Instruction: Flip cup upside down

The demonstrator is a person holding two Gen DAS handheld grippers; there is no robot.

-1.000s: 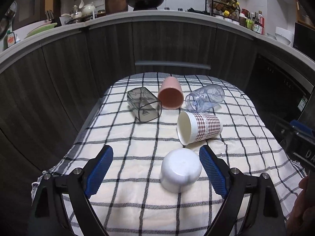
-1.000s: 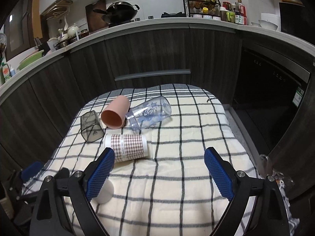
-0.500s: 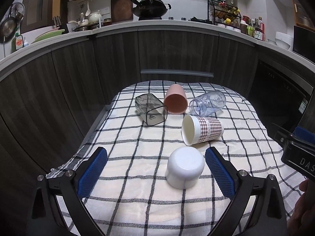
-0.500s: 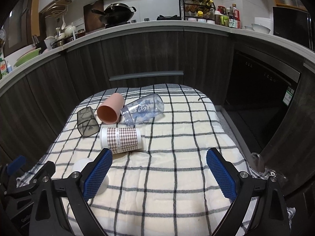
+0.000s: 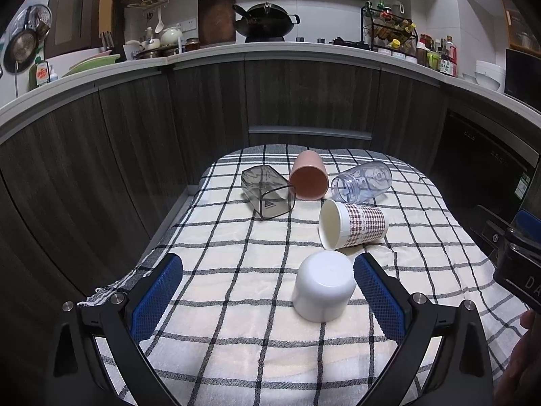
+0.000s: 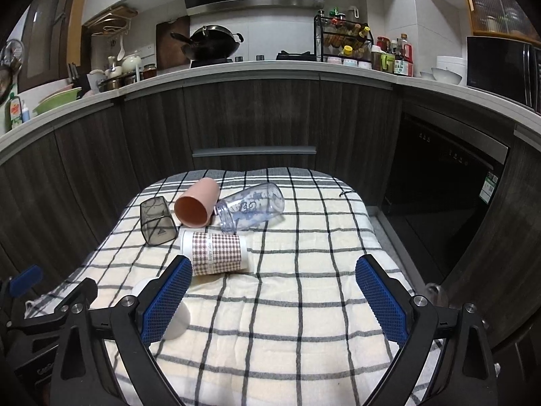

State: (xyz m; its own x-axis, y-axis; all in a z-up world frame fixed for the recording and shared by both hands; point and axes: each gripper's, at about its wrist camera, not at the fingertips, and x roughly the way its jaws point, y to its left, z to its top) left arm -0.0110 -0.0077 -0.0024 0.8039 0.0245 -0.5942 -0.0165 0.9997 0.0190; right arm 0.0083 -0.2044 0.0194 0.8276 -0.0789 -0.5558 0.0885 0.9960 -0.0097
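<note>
- Both tools have drawn back from the white cup [image 5: 323, 286] (already mouth-down), suggesting that flip is finished.
- Left gripper [image 5: 267, 291] and right gripper [image 6: 272, 296] gape wide, empty.
- 4 vessels lie sideways.

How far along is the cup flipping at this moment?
Done: the white cup stands upside down on the checked cloth. In hand: nothing; the left gripper and right gripper are both open. Left: the houndstooth cup, pink cup, grey square cup and clear bottle lie on their sides.

Checked cloth [image 5: 236, 257] — wok [image 5: 267, 22] behind.
</note>
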